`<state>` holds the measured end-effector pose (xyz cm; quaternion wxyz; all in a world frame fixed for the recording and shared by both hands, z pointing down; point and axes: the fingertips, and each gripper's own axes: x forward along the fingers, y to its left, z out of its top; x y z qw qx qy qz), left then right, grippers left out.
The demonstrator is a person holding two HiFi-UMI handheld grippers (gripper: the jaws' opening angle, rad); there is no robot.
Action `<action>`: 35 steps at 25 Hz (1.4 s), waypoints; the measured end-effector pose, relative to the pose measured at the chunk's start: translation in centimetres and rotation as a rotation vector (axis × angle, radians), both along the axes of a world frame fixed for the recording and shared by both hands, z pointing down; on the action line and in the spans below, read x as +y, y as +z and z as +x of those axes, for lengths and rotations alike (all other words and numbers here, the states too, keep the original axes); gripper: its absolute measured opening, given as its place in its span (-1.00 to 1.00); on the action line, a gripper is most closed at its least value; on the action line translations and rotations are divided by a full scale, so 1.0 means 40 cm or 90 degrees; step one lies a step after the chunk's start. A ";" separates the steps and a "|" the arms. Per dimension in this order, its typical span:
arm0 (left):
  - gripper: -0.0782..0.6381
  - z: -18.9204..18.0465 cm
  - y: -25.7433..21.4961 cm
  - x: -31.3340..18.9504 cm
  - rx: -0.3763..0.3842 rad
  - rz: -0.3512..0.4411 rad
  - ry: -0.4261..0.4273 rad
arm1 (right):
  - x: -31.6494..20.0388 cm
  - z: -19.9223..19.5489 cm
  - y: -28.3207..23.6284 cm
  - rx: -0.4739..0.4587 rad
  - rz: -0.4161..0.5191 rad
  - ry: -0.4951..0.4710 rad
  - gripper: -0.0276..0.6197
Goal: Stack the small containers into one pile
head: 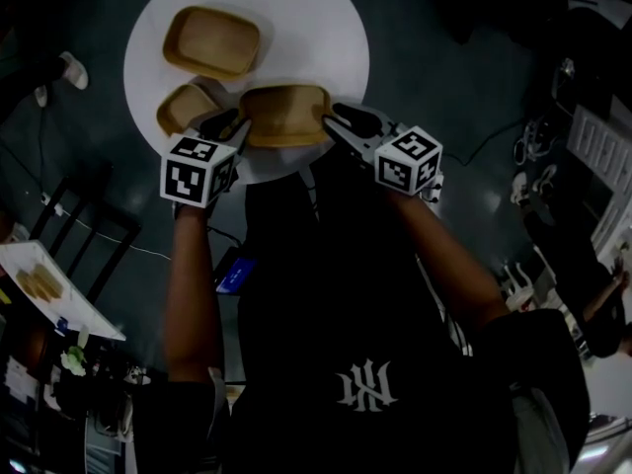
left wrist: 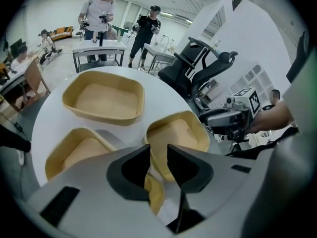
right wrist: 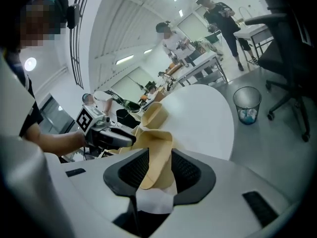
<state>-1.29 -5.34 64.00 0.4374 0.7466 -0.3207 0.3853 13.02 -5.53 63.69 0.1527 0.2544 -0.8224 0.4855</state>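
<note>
A round white table (head: 331,28) carrying three tan containers is seen from above. Both forearms are stretched forward from the body, the left forearm (head: 193,284) nearly straight and the right forearm (head: 439,255) angled inward. The largest container (head: 211,40) lies at the far side. The middle container (head: 286,115) rests at the near edge and is flanked at its ends by the left hand-held gripper (head: 229,122) and the right hand-held gripper (head: 343,118). Each gripper's jaws are parted, with that container's wall standing loosely between them. The smallest container (head: 186,107) is found just beside the left hand-held gripper.
</note>
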 end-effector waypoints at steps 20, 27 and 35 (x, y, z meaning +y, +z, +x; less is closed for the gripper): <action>-0.48 0.021 0.008 0.045 -0.007 -0.025 0.013 | 0.015 0.031 0.028 0.049 0.002 0.012 -0.68; -0.48 0.029 0.002 0.050 0.013 -0.018 -0.017 | -0.001 0.045 0.003 0.040 0.013 0.015 -0.72; -0.49 0.053 -0.016 0.057 0.033 -0.019 -0.030 | -0.028 0.066 -0.019 0.019 0.014 0.027 -0.76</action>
